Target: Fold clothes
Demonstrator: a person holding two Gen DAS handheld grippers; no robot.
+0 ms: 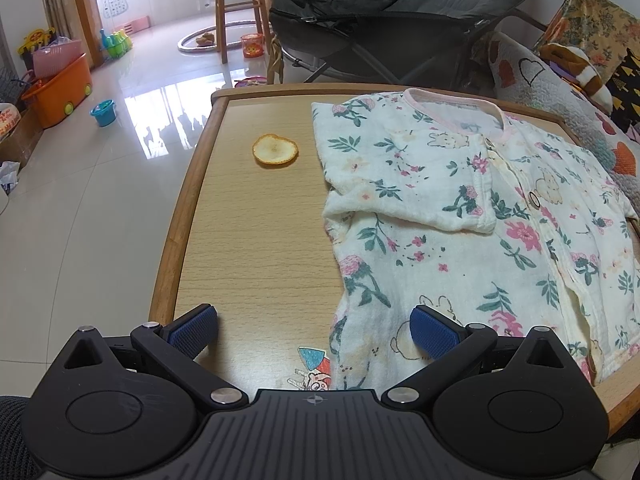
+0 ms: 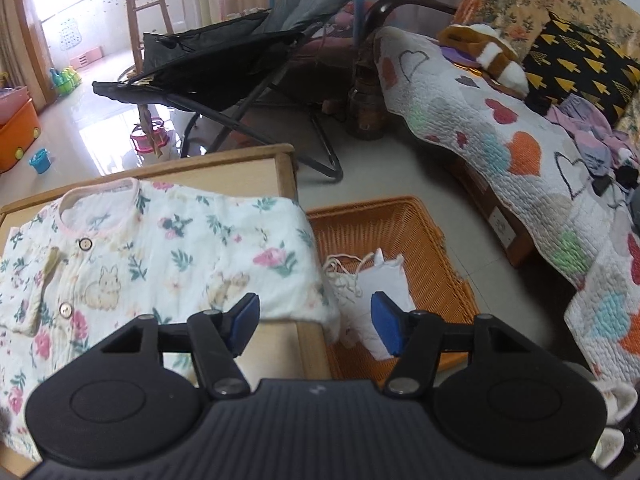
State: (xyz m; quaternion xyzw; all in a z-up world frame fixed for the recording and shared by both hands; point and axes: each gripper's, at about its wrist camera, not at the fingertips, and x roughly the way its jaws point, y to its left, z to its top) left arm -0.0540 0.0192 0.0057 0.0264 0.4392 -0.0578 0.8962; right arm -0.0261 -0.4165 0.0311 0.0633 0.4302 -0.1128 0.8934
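Floral shirt (image 1: pixel 472 216) beyond both gaping tools

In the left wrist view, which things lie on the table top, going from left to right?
Orange peel → cartoon sticker near the front edge → floral baby shirt, spread flat with one sleeve folded in. The left tool hovers open at the shirt's near hem.

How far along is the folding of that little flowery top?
Just begun. Done: the floral baby top lies flat on the wooden table, one sleeve already folded across its front. In hand: nothing; the left gripper and right gripper are both open. Left: the other sleeve, hanging over the table edge, then the body.
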